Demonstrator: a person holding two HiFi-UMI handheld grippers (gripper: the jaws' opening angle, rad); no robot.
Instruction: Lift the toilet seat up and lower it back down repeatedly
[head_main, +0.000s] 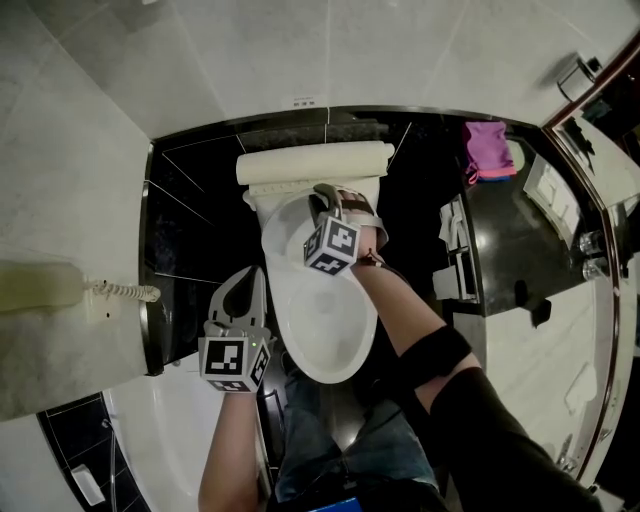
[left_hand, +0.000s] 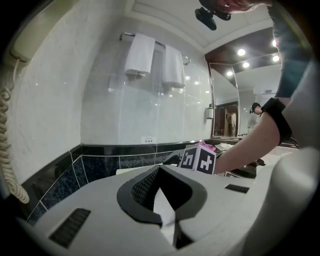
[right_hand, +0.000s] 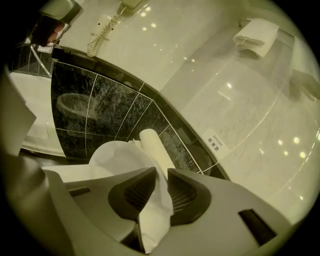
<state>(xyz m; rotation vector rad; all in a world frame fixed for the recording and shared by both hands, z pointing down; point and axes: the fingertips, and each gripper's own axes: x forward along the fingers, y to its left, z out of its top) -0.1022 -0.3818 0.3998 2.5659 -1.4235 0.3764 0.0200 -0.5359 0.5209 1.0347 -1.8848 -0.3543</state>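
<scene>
The white toilet (head_main: 322, 320) sits in the middle of the head view, with its cream tank top (head_main: 315, 163) against the black tiled wall. My right gripper (head_main: 335, 200) reaches over the back right of the toilet seat (head_main: 290, 225). In the right gripper view the thin white edge of the seat (right_hand: 117, 155) runs up between the two pads, and the right gripper (right_hand: 159, 172) is shut on it. My left gripper (head_main: 252, 272) hangs beside the bowl's left rim. Its fingertips meet and the left gripper (left_hand: 160, 170) holds nothing.
A wall phone (head_main: 40, 285) with a coiled cord hangs at the left. A white bathtub (head_main: 180, 440) lies at the lower left. A dark counter (head_main: 520, 240) with a pink cloth (head_main: 487, 148) stands at the right. Towels (left_hand: 140, 55) hang on a rail above.
</scene>
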